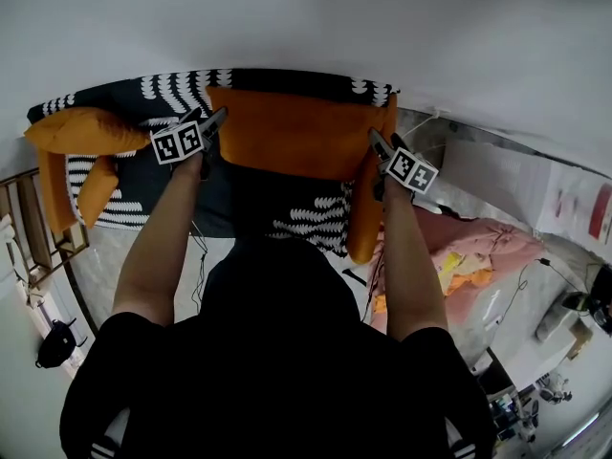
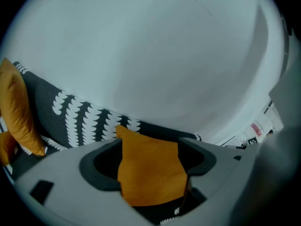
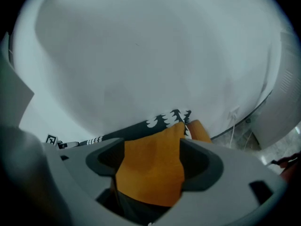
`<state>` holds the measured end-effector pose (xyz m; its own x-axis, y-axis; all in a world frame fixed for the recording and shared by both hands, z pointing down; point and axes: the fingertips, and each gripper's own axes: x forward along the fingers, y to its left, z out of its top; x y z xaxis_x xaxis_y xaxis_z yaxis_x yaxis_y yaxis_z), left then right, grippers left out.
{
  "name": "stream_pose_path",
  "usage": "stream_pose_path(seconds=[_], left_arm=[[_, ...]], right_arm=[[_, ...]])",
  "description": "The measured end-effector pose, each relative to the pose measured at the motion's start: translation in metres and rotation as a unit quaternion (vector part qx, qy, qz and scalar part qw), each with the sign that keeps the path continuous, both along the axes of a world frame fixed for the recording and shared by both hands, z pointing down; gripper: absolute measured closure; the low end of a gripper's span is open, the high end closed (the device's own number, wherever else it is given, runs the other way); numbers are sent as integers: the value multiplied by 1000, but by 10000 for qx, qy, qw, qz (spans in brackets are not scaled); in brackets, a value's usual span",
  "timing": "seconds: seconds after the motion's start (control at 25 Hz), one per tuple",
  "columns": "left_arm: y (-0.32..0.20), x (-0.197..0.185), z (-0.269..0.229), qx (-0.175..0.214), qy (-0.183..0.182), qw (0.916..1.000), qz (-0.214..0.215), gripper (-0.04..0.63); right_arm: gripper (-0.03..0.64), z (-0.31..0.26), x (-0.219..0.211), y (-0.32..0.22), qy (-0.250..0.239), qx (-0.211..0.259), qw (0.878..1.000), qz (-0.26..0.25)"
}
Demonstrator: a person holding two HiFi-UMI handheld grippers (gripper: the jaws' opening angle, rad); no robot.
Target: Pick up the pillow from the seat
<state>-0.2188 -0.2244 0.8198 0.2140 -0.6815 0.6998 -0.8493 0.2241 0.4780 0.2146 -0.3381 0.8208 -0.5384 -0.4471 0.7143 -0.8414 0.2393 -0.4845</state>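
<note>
An orange pillow [image 1: 292, 132] hangs in the air in front of the black-and-white patterned seat [image 1: 163, 94], held flat by its two upper corners. My left gripper [image 1: 211, 122] is shut on its left corner, and orange fabric [image 2: 149, 171] fills the gap between those jaws. At the other corner my right gripper [image 1: 376, 143] is shut too, with orange fabric [image 3: 151, 171] pinched between its jaws. The pillow's right side droops down past my right forearm.
A second orange pillow [image 1: 84, 130] lies at the seat's left end, also visible as orange cushion [image 2: 16, 112]. A white wall [image 1: 316, 17] rises behind the seat. Pink cloth and clutter [image 1: 478, 256] lie on the floor at right. A wooden frame [image 1: 24, 228] stands at left.
</note>
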Motion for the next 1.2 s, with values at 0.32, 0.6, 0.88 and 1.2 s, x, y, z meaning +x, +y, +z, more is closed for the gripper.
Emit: stream_pose_path(seconds=[0.32, 0.6, 0.88, 1.2], left_arm=[[-14, -4, 24, -39, 42, 9999, -84, 232], [-27, -16, 53, -226, 249, 9981, -516, 224], [-38, -22, 75, -338, 279, 9964, -728, 216], [-44, -32, 90, -414, 301, 9942, -947, 210]], right_arm=[[259, 23, 3, -20, -26, -72, 9997, 252], [259, 46, -7, -29, 33, -193, 9994, 302], [259, 59, -2, -39, 73, -243, 9987, 434], [256, 77, 5, -50, -32, -420, 9967, 699]])
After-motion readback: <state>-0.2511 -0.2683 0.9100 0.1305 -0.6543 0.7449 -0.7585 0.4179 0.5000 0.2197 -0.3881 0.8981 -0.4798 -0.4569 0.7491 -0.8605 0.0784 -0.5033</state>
